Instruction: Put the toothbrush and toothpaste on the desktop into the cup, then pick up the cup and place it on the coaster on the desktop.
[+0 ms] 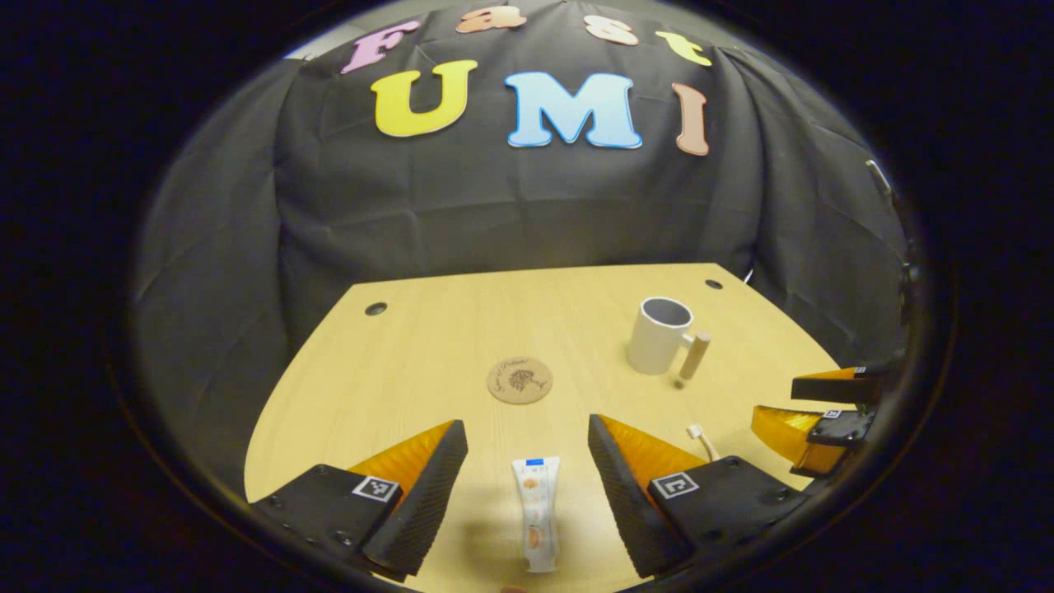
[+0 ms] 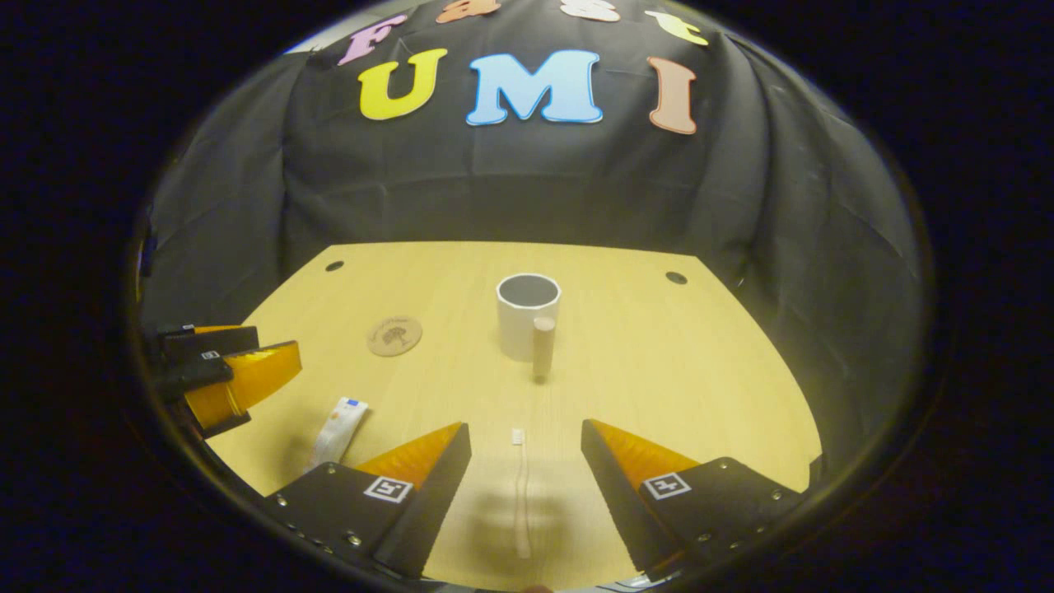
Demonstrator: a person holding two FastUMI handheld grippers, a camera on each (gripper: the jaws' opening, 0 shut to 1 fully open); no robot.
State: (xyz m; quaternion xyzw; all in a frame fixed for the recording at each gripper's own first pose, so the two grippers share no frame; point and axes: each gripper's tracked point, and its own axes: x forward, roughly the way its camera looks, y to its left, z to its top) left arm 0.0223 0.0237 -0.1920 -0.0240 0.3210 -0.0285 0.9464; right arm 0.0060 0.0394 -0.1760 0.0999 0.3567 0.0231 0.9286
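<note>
Left gripper (image 1: pixel 527 461): jaws spread wide, nothing held, poised above the counter (image 1: pixel 428 346) with the toothpaste (image 1: pixel 536 511) lying flat between them, at the near edge, lengthwise toward the far side.

Right gripper (image 2: pixel 525 461): jaws likewise wide and empty; the toothbrush (image 2: pixel 520 494) lies flat between them, head pointing far, handle near.

Cup (image 2: pixel 527 317): upright, mouth open and seen empty, on the far half of the counter; its cylindrical handle (image 2: pixel 543 346) faces the near side. In the left gripper view it stands right of the coaster.

Coaster (image 2: pixel 394 335): bare, flat, left of the cup and apart from it.

Risks, as judged:
- The toothbrush is thin and lies flush; jaws closed too high would likely miss it, and jaws closed off-centre could roll or flick it aside.
- The toothpaste is soft and flattened; a grip near one end could let it sag or slip out before the cup is reached.
- The cup could be tipped or pushed if an item is dropped in at a slant or the rim is struck.
- The two grippers work just beside each other; a collision over the cup is possible.

Count: toothbrush 1; toothpaste 1; cup 1; coaster 1; grippers 2.
</note>
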